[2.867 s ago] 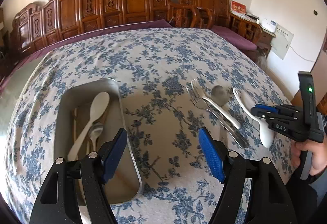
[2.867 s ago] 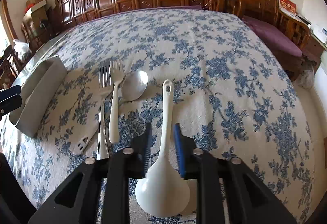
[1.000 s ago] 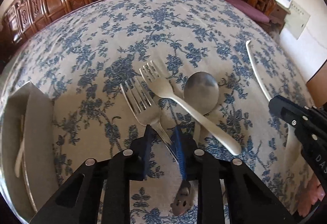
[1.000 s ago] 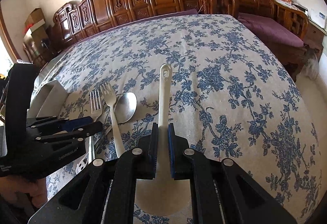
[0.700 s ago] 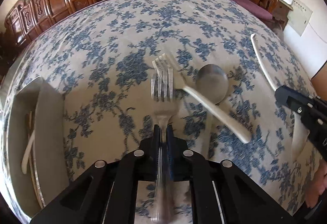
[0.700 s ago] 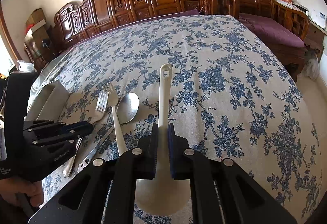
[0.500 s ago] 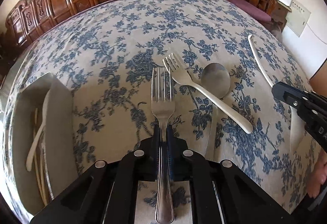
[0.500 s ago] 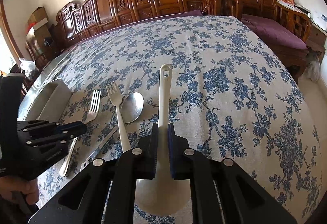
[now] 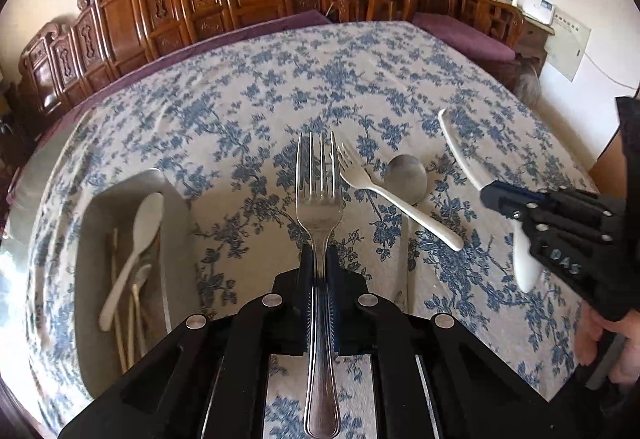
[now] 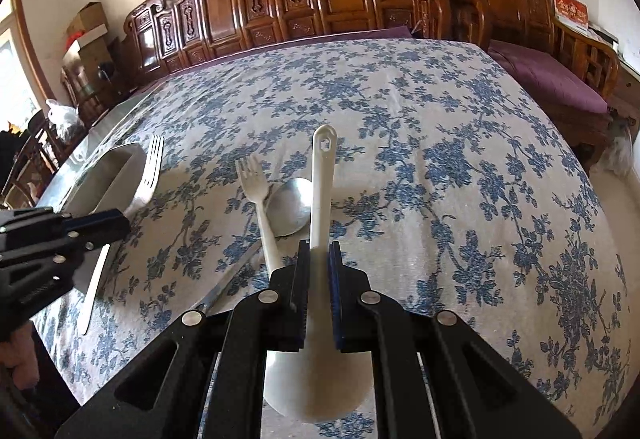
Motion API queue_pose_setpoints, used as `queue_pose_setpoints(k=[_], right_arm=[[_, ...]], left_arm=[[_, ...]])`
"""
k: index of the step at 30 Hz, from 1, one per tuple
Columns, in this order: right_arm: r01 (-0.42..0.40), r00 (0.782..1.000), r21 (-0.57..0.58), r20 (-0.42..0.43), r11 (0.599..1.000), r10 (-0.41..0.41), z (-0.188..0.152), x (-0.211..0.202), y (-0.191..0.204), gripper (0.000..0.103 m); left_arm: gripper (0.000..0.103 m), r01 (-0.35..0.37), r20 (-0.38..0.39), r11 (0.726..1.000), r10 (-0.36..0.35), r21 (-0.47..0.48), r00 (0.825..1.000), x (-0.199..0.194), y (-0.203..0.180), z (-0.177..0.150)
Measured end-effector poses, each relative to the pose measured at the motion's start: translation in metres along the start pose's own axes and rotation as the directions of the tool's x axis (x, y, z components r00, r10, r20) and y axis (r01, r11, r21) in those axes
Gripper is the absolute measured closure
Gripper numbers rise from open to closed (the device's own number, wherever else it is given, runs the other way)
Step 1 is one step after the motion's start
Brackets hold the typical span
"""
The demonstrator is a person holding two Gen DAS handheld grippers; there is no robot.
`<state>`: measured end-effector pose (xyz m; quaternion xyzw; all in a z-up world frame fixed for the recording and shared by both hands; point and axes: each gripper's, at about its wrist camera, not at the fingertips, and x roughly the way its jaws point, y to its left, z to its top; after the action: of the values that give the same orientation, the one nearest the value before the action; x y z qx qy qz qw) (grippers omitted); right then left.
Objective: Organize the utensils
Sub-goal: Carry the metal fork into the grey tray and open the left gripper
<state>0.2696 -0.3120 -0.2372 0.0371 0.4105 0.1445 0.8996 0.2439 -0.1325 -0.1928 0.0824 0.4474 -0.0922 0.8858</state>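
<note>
A stiff, slippery metal fork (image 9: 319,199) is pinched at its neck by the left gripper (image 9: 319,263), while a light white ladle (image 10: 320,207) is clamped mid-handle by the right gripper (image 10: 319,259).

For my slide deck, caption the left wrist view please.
Left gripper holds a steel fork above the floral tablecloth, metal tray to its left.

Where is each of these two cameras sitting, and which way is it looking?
Left wrist: on the left gripper, looking along its fingers, which clamp a steel fork, toward the tray; the right gripper shows.
Right wrist: on the right gripper, which clamps a white ladle; the left gripper shows.
Shared: white fork, metal spoon.
</note>
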Motion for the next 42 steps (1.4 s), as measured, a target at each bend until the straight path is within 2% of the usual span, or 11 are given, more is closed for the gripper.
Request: queue_pose_setpoints(k=[14, 26, 35, 42], right_arm=[[-0.074, 0.996, -0.06, 0.039, 0.995, 0.076, -0.001, -0.017, 0.045, 0.092], [-0.148, 0.985, -0.121, 0.076, 0.982, 0.158, -0.001, -0.035, 0.093, 0.092], [-0.174, 0.978, -0.198, 0.077, 0.965, 0.192, -0.009, -0.038, 0.126, 0.092], [-0.165, 0.982, -0.212, 0.056, 0.963, 0.18, -0.011, -0.026, 0.127, 0.092]], left_arm=[[0.097, -0.027, 0.065, 0.999, 0.029, -0.021, 0.997, -0.045, 0.024, -0.004], [0.097, -0.042, 0.111, 0.994, 0.053, -0.098, 0.992, -0.073, 0.062, -0.009], [0.097, -0.061, 0.13, 0.986, 0.082, -0.156, 0.988, -0.078, 0.105, -0.011], [0.097, -0.073, 0.111, 0.977, 0.096, -0.198, 0.989, -0.06, 0.14, -0.012]])
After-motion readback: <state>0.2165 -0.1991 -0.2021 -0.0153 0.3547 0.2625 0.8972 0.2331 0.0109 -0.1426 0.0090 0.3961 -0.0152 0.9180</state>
